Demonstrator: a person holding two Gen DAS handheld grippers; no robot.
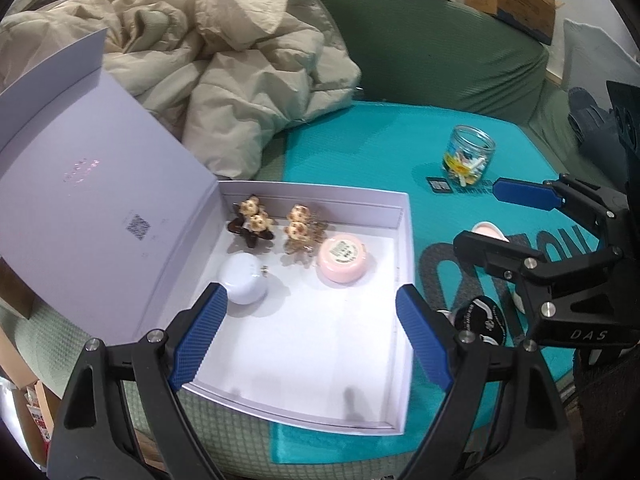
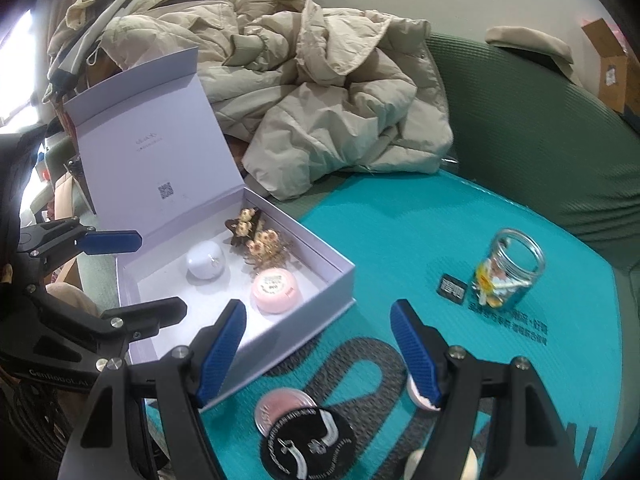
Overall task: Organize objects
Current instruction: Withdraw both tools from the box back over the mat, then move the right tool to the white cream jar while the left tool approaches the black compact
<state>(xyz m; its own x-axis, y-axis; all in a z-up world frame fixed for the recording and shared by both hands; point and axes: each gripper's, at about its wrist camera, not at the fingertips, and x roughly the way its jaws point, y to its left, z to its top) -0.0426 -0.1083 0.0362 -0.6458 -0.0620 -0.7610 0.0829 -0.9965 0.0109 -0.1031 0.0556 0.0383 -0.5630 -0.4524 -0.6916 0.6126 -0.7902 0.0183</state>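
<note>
Both claws hung open over an open box (image 1: 404,240) and a teal mat (image 1: 400,148).

The left claw (image 1: 308,324) gaped empty above the box, which held a white case (image 1: 244,280), a pink tin (image 1: 342,258) and two hair clips (image 1: 276,222). The right claw (image 2: 318,348), empty too, hovered over a black disc (image 2: 308,444) on the mat; a jar (image 2: 506,274) stood well apart.

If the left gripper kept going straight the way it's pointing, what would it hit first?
Probably the bare white floor of the open box: the left gripper hangs open above its near end, empty. The pink tin and white case lie farther along. Depth is uncertain.
</note>
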